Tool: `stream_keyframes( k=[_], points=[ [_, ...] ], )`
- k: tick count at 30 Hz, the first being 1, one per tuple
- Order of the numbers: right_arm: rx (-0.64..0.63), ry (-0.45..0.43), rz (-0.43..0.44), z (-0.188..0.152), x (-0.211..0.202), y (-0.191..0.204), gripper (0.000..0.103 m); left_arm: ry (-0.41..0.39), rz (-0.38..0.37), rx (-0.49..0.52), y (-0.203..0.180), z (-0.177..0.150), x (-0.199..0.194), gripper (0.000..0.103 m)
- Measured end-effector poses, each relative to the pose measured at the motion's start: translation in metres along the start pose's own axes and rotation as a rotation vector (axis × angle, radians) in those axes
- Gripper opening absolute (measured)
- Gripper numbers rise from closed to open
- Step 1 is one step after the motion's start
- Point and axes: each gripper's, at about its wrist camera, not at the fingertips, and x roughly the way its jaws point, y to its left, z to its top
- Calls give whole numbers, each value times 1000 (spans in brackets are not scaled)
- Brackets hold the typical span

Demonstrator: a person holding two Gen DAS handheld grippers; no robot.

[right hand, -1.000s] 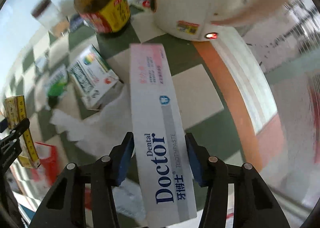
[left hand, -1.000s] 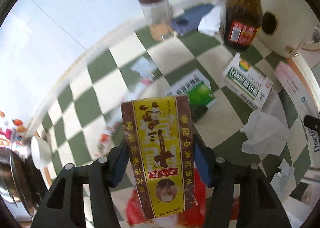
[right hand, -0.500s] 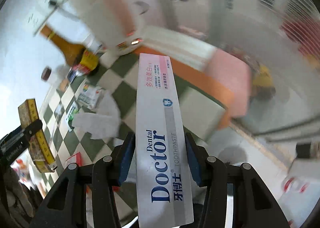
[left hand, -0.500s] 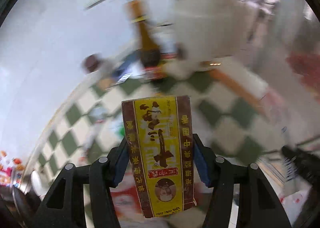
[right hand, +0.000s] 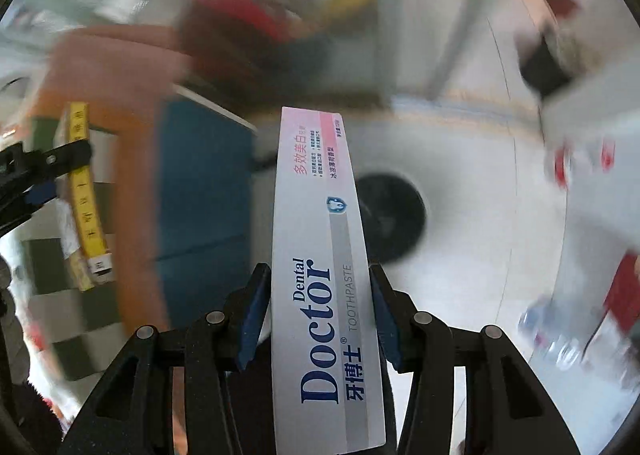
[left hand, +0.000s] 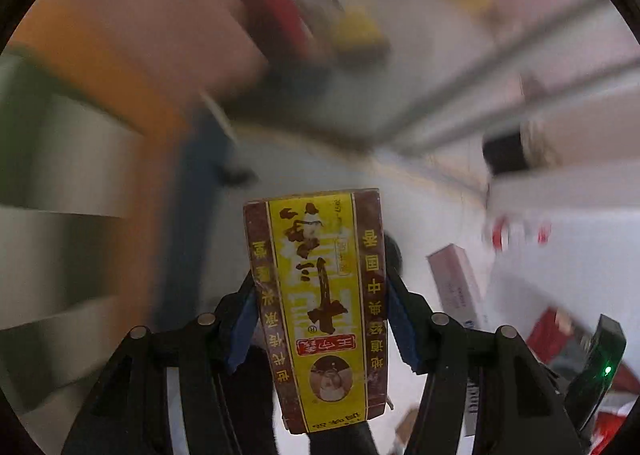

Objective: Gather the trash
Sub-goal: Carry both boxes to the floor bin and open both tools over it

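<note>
My left gripper (left hand: 320, 319) is shut on a yellow and brown carton (left hand: 320, 303) with Chinese print, held upright in the air past the table's edge. My right gripper (right hand: 316, 311) is shut on a long white Dental Doctor toothpaste box (right hand: 320, 255). In the right wrist view the left gripper (right hand: 36, 171) and its carton (right hand: 86, 195) show at the far left. In the left wrist view the toothpaste box (left hand: 456, 279) shows at the right. A round black opening (right hand: 394, 215), perhaps a bin, lies on the pale floor behind the toothpaste box. Both views are motion-blurred.
The green and white checked table (right hand: 60, 295) with its orange edge (right hand: 136, 215) lies at the left. A blue panel (right hand: 200, 183) stands below it. Blurred red and yellow things (right hand: 280, 15) sit far off. A plastic bottle (right hand: 560, 343) lies on the floor at the right.
Both grippers have swung away from the table top to the right and down, over the floor, each still holding its box. The bottle, jar and tissues have left view.
</note>
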Motion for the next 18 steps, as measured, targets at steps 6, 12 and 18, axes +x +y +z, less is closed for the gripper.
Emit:
stream_keyframes(
  k=[6, 12, 18],
  points=[
    [147, 118, 33, 2, 152, -84, 51, 264, -59, 54, -38, -2, 209, 58],
    [205, 191, 78, 7, 236, -116, 53, 345, -70, 85, -54, -5, 300, 101],
    [241, 147, 25, 3, 239, -125, 103, 279, 55, 130, -50, -5, 288, 101]
  ],
)
